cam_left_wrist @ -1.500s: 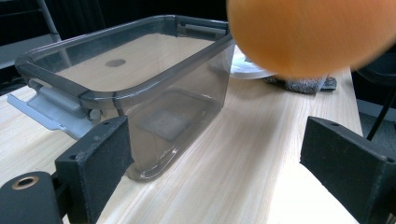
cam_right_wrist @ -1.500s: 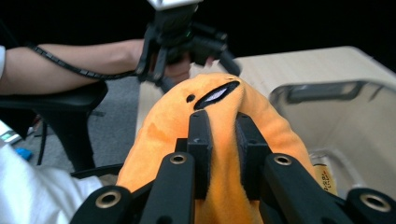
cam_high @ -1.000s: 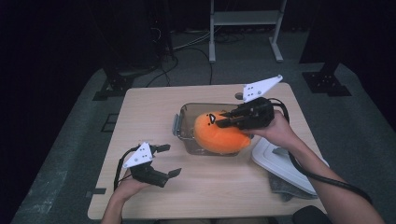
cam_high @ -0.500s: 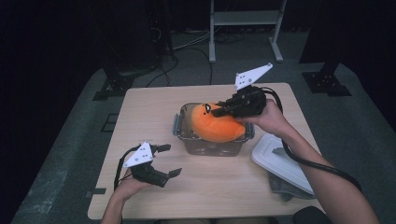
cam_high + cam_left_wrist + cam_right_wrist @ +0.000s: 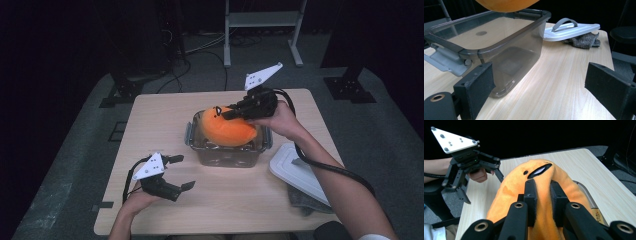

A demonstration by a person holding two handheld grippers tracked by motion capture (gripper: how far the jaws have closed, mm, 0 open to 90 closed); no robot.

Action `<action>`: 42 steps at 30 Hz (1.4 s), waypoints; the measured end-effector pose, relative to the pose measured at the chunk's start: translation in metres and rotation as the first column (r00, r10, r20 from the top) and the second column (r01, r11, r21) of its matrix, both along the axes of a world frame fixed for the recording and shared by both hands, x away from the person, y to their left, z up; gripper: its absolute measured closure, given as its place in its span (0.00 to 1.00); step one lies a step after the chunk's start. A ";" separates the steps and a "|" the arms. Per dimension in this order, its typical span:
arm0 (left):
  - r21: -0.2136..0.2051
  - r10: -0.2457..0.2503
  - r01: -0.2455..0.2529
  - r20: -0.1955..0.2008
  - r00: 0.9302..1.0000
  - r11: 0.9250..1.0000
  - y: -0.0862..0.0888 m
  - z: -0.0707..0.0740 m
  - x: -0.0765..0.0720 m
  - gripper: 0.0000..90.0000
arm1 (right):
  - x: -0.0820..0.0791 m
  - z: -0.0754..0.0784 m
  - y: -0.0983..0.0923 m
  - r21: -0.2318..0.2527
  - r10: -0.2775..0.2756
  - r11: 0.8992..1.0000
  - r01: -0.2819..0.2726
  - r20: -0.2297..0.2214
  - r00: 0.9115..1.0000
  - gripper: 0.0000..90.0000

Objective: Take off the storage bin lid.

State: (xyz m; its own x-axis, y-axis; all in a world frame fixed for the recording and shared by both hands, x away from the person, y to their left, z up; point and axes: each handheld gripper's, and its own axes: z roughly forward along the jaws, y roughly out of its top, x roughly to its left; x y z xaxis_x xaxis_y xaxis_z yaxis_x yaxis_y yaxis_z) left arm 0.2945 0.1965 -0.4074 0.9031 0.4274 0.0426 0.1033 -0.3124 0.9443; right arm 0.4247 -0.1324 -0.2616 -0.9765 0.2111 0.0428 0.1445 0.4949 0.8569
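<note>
The right tongs (image 5: 227, 113) were pinching a fold of the soft orange toy (image 5: 227, 129), with both pads squeezed tight on it. The toy hung under those tongs, right over the clear box (image 5: 200, 145), and I could not tell if its bottom already touched the inside. So the picking up looked done, and the putting in looked only partly done. I think the toy had yet to go down and be let go. The left tongs (image 5: 181, 172) were wide open and held nothing, near the front of the box. The white lid (image 5: 295, 172) lay on a grey cloth (image 5: 300, 202), off to the side of the right tongs, so closing the box was left too.
</note>
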 end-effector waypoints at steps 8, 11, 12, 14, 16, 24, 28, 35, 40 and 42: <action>-0.009 0.003 -0.003 -0.004 1.000 1.000 0.001 0.000 0.000 0.09 | 0.014 -0.007 0.004 -0.005 -0.013 1.000 0.013 -0.018 1.000 0.87; -0.006 0.001 -0.001 -0.003 1.000 1.000 0.000 -0.001 0.000 0.09 | 0.018 -0.013 0.005 -0.008 -0.012 1.000 0.012 -0.021 1.000 0.87; -0.005 0.000 0.000 -0.003 1.000 1.000 0.000 -0.001 0.000 0.09 | 0.019 -0.015 0.005 -0.011 -0.014 1.000 0.014 -0.023 1.000 0.87; -0.008 0.001 -0.001 -0.005 1.000 1.000 0.000 -0.001 -0.001 0.09 | 0.022 -0.019 0.006 -0.010 -0.015 1.000 0.014 -0.028 1.000 0.87; -0.005 -0.001 0.000 -0.004 1.000 1.000 0.000 -0.001 0.000 0.09 | 0.024 -0.023 0.006 -0.013 -0.016 1.000 0.016 -0.035 0.999 0.87; -0.009 0.001 -0.002 -0.005 1.000 1.000 0.000 -0.001 0.000 0.09 | 0.033 -0.038 0.007 -0.027 -0.023 0.999 0.022 -0.053 0.998 0.87; -0.007 -0.002 0.002 -0.007 1.000 1.000 0.000 -0.001 0.000 0.09 | 0.036 -0.044 0.007 -0.030 -0.024 0.999 0.022 -0.060 0.998 0.87; -0.005 -0.001 0.001 -0.005 1.000 1.000 0.000 -0.001 0.000 0.09 | 0.040 -0.052 0.010 -0.058 -0.027 0.998 0.024 -0.059 0.998 0.87; -0.004 -0.003 0.003 -0.006 1.000 1.000 -0.001 -0.001 0.000 0.09 | 0.040 -0.055 0.011 -0.066 -0.031 0.997 0.027 -0.054 0.998 0.87; -0.001 -0.004 0.004 -0.006 1.000 1.000 -0.001 -0.001 -0.001 0.09 | 0.041 -0.057 0.012 -0.072 -0.033 0.997 0.029 -0.054 0.998 0.87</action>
